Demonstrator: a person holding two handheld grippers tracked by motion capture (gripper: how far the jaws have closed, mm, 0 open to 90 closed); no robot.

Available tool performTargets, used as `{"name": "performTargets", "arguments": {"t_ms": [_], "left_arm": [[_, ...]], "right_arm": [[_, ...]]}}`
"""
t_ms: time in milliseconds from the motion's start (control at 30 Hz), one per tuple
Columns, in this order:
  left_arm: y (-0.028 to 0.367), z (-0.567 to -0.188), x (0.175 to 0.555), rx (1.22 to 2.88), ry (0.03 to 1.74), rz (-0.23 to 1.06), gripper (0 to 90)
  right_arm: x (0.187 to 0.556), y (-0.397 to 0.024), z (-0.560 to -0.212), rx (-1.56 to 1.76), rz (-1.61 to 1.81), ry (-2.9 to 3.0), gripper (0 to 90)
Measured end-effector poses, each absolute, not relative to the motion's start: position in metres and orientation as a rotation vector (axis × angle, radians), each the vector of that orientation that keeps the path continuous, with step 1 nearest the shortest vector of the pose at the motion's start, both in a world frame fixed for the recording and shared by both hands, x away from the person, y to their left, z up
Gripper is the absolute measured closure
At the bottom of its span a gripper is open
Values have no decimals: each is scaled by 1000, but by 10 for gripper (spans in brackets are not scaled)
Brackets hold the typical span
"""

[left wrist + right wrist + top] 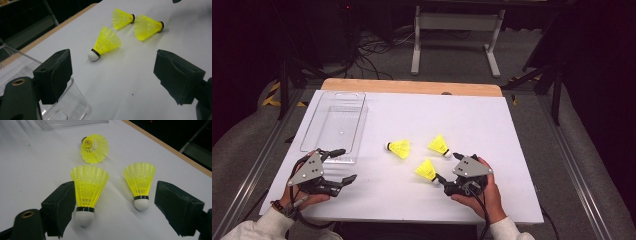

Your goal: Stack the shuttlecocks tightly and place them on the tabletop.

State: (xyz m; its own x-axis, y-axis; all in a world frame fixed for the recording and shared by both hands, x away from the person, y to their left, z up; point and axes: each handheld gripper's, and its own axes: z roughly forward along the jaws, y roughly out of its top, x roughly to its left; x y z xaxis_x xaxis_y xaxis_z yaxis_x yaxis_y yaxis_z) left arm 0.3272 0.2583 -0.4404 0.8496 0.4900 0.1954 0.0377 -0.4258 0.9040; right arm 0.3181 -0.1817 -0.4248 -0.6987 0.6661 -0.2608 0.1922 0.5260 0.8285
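Three yellow shuttlecocks are seen lying on the white table (522,150), clustered right of frame centre in the high view: the left shuttlecock (400,148) at centre, the far shuttlecock (439,145) just right of it, the near shuttlecock (428,171) below them, right beside the right gripper (445,181). A clear plastic tray (337,125) is set at upper left of the table, nothing seen inside.

Right gripper is held at lower right, jaws spread wide, nothing clamped. In the right gripper view the near shuttlecock (88,192) lies close against the left jaw with its white cork toward the camera, the far shuttlecock (140,183) sits nearer the right jaw, both inside the gap; pads are not pressed on either.

Left gripper (343,167) is held at lower left, next to the tray's near end, jaws wide apart and empty. In the left gripper view the tray corner (75,105) is seen under the left jaw, the left shuttlecock (105,43) ahead and well apart.

Step judged in hand: the near shuttlecock is to be picked by the right gripper. To be done well: the gripper should be shifted so only one shuttlecock is bracketed, the cork or the dark band centred between the pads, not the flimsy skirt. Jaws should be closed gently so the cork is not squirted out and the neighbour not nudged
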Motion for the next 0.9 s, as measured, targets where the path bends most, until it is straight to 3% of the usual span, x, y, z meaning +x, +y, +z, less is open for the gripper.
{"name": "performTargets", "arguments": {"t_ms": [300, 533, 900], "left_arm": [[279, -450, 317, 1963, 443, 509, 137], [283, -453, 312, 1962, 464, 495, 114], [290, -457, 304, 1974, 499, 507, 114]], "right_arm": [[321, -177, -422, 676, 1096, 2226, 193], [334, -165, -408, 606, 1131, 2345, 253], [368, -122, -400, 375, 1065, 2593, 317]]}}
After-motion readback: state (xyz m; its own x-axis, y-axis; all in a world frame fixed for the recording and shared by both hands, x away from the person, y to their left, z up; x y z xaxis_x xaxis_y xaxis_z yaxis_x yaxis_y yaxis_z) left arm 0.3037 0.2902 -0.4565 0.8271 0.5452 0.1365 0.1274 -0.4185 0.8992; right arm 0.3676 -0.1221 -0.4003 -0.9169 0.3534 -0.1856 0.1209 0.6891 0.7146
